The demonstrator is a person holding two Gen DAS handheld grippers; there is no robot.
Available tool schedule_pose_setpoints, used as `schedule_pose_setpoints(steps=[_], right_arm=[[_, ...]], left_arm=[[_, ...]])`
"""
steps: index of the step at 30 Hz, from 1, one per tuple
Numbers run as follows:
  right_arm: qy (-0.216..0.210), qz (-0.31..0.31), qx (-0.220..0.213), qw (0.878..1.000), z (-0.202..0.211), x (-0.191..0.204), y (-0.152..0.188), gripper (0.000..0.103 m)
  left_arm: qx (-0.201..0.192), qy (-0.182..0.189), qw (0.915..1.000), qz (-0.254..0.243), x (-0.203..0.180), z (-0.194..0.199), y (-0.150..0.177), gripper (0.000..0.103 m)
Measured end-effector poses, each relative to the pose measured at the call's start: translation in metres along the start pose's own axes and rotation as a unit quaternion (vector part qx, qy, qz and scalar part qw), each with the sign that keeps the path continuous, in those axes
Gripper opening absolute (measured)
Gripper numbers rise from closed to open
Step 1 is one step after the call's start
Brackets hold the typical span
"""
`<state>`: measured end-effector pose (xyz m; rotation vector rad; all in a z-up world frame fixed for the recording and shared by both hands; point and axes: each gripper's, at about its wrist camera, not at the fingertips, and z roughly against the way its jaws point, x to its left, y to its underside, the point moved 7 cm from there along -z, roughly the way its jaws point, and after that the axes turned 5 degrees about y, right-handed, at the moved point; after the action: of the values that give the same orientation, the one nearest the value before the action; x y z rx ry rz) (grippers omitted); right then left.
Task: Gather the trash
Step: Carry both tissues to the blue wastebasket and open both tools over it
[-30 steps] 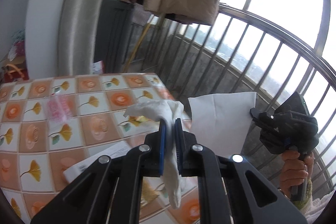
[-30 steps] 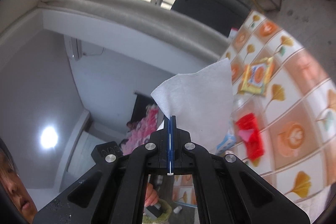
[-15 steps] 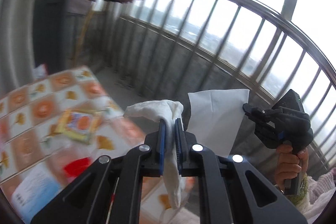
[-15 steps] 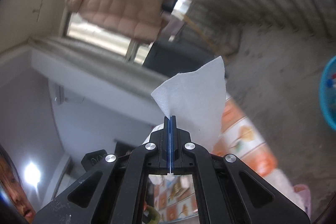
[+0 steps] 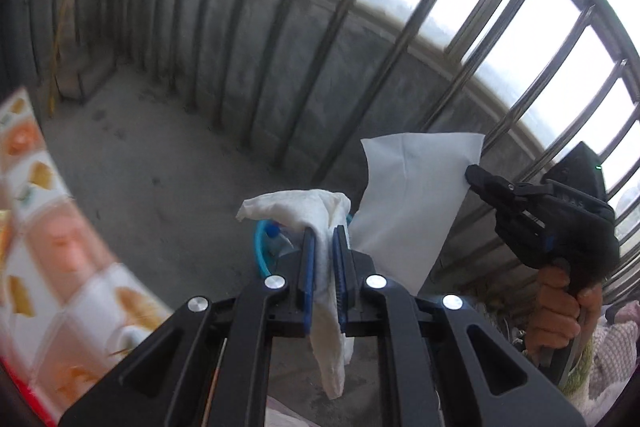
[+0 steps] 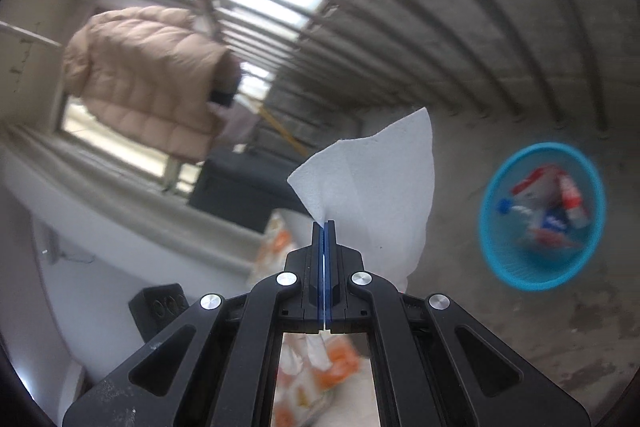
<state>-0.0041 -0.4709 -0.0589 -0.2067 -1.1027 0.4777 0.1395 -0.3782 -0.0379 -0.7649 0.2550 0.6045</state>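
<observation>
Tissues are clamped in both our tools: left gripper (image 5: 323,227) pinches the crumpled tissue (image 5: 316,205), right gripper (image 6: 324,225) the flat sheet (image 6: 376,195). Blue basket (image 6: 496,255) lies at three o'clock; releasing early could drift them onto the floor (image 6: 580,347).

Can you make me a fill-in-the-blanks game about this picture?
1. The left gripper pinches a crumpled white ____.
2. The round plastic basket on the concrete floor is coloured ____.
3. The right gripper grips a flat white paper sheet with fingers that are ____.

Missing words: tissue; blue; shut
</observation>
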Motion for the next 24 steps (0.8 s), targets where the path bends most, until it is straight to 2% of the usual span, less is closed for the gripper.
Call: schedule_pose_setpoints(steps=[5,11,21,22,24], right_arm=[[0.045,-0.017,0.003,0.999,-0.014,-0.05,-0.015,0.0],[0.091,-0.021,0.01,0.996,-0.036,-0.097,-0.032,0.0],[0.154,-0.003,0.034,0.987,-0.07,-0.15,-0.045,0.0],[0.16,-0.004,0.04,0.986,-0.075,-0.158,-0.044,0.001],[0.176,-0.008,0.058,0.983,-0.085,-0.171,-0.039,0.003]], left_arm=[[0.054,-0.017,0.9984,-0.001,-0.01,-0.074,-0.004,0.008],[0.097,-0.025,0.9949,0.012,-0.012,-0.137,-0.016,0.008],[0.134,-0.039,0.9898,0.03,0.002,-0.224,-0.013,0.009],[0.139,-0.04,0.9889,0.032,0.003,-0.23,-0.01,0.011],[0.153,-0.04,0.9861,0.05,0.008,-0.246,-0.003,0.022]])
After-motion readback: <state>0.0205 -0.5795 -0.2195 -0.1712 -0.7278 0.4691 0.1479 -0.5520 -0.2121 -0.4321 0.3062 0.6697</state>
